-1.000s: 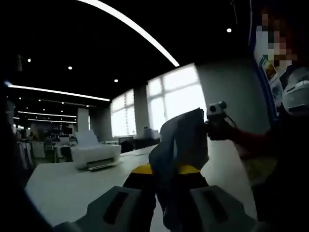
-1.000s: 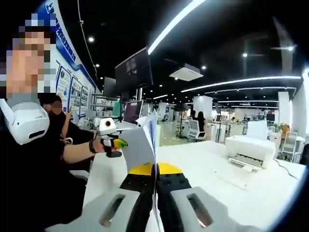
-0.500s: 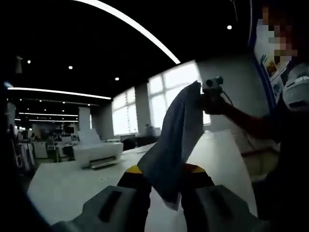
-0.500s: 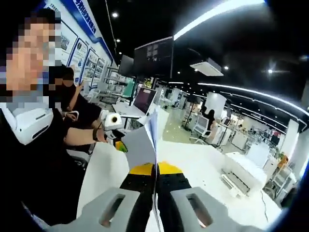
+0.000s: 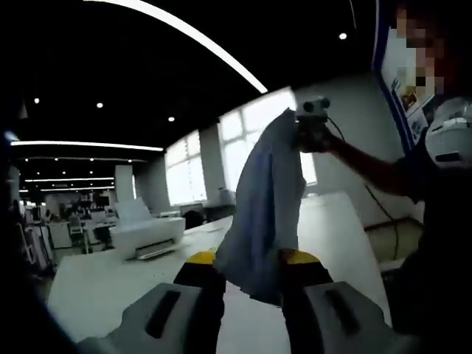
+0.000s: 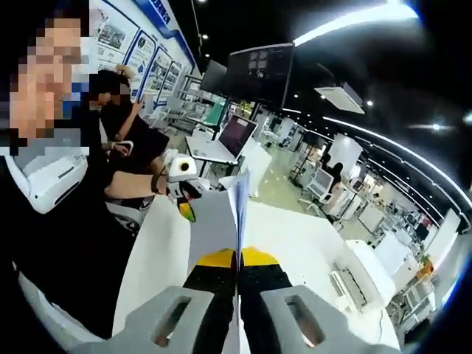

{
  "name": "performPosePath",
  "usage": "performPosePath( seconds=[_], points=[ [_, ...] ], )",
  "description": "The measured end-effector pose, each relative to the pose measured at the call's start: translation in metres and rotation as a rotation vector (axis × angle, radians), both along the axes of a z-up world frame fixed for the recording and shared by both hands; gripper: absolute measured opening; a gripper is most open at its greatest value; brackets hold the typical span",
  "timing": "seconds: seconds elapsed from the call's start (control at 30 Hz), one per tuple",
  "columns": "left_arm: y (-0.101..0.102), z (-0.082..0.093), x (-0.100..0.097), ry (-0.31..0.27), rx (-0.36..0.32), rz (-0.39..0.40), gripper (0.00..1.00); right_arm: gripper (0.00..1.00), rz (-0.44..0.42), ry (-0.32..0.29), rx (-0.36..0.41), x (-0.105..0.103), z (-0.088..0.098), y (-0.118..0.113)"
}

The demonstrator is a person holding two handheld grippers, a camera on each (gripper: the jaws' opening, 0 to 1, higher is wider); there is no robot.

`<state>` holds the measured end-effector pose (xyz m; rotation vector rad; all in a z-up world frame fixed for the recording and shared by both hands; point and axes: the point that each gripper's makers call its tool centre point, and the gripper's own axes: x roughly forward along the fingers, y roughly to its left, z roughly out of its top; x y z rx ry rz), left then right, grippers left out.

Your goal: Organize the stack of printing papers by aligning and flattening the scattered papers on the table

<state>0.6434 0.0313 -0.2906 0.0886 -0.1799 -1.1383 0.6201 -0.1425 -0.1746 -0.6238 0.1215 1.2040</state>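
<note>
A stack of white printing papers [image 5: 262,214] stands upright off the white table [image 5: 110,287], slightly curved. My left gripper [image 5: 251,262] is shut on its lower edge, the sheets clamped between the yellow-tipped jaws. In the left gripper view my right gripper [image 5: 313,125] holds the stack's upper corner. In the right gripper view the papers [image 6: 217,221] rise edge-on from my right gripper [image 6: 237,258], which is shut on them. My left gripper [image 6: 183,200] grips the far side of the stack there, held by a person's hand.
A white printer [image 5: 147,236] sits on the table behind the papers, and shows again as the printer [image 6: 358,276] at the right. The person in a black top [image 6: 51,243] stands close at the left. Desks, monitors and other people fill the office behind.
The right gripper end of the stack has risen, so the papers now stand taller and more upright between the grippers. Both views have tilted with the hands.
</note>
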Motion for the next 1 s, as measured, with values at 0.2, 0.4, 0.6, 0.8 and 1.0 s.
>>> performPosePath(
  seconds=[0.2, 0.4, 0.6, 0.8, 1.0],
  points=[
    [0.008, 0.007, 0.005, -0.004, -0.010, 0.032, 0.32, 0.00, 0.017, 0.011, -0.073, -0.004, -0.008, 0.003],
    [-0.007, 0.015, 0.001, -0.026, 0.015, 0.000, 0.32, 0.00, 0.023, 0.025, -0.187, -0.001, -0.027, 0.009],
    [-0.038, 0.024, -0.013, -0.037, 0.044, -0.109, 0.35, 0.00, 0.037, 0.029, -0.283, 0.005, -0.034, 0.027],
    [-0.053, 0.027, -0.021, -0.024, 0.062, -0.182, 0.37, 0.00, 0.078, 0.038, -0.304, 0.005, -0.033, 0.035],
    [-0.062, 0.024, -0.013, 0.013, 0.072, -0.182, 0.30, 0.00, 0.093, 0.027, -0.317, 0.002, -0.031, 0.048]
  ],
)
